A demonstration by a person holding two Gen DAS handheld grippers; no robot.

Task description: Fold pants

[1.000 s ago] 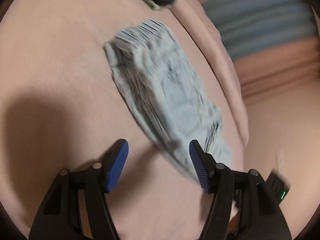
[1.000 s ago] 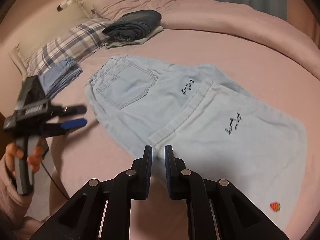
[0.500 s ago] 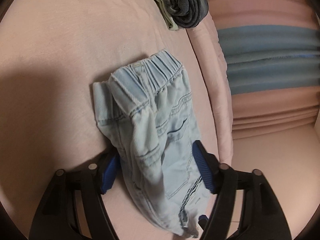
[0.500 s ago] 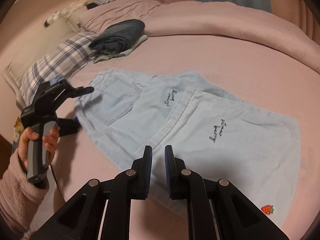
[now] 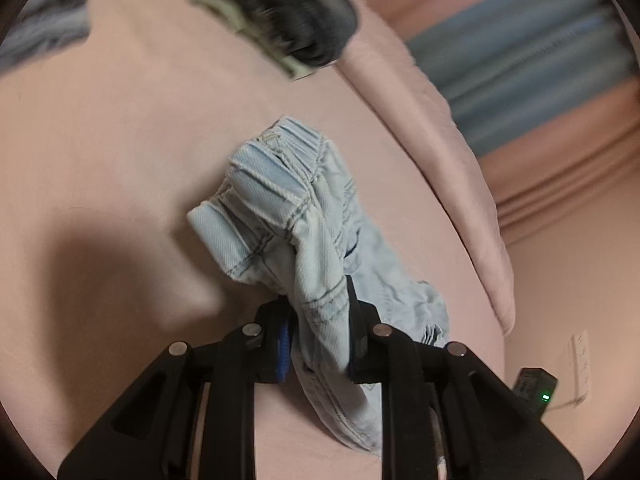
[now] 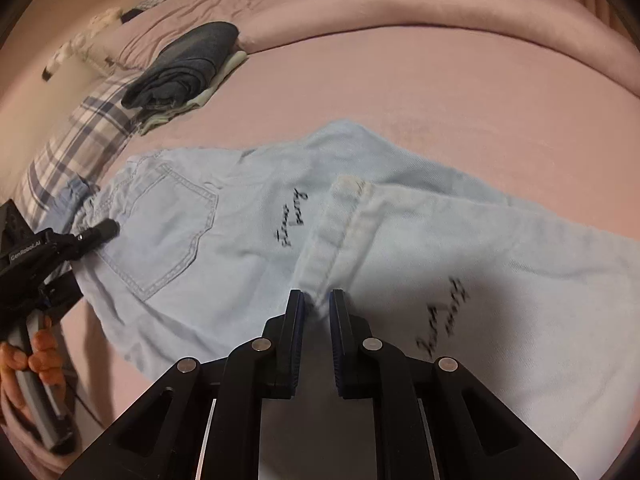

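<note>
Pale blue denim pants (image 6: 224,220) lie on the pink bed, legs folded over, with a back pocket and black script on them. My left gripper (image 5: 318,312) is shut on the bunched waistband end of the pants (image 5: 280,200) and lifts it a little. It also shows in the right wrist view (image 6: 86,240) at the waistband. My right gripper (image 6: 316,308) is shut on the hem edge of the folded leg (image 6: 340,224).
A stack of folded dark clothes (image 6: 184,68) sits at the back left, also in the left wrist view (image 5: 296,12). A plaid pillow (image 6: 76,136) lies left of the pants. A rolled pink duvet (image 6: 420,12) runs along the far side.
My left gripper has closed on the waistband and bunched it up. My right gripper has moved forward onto the leg's hem edge.
</note>
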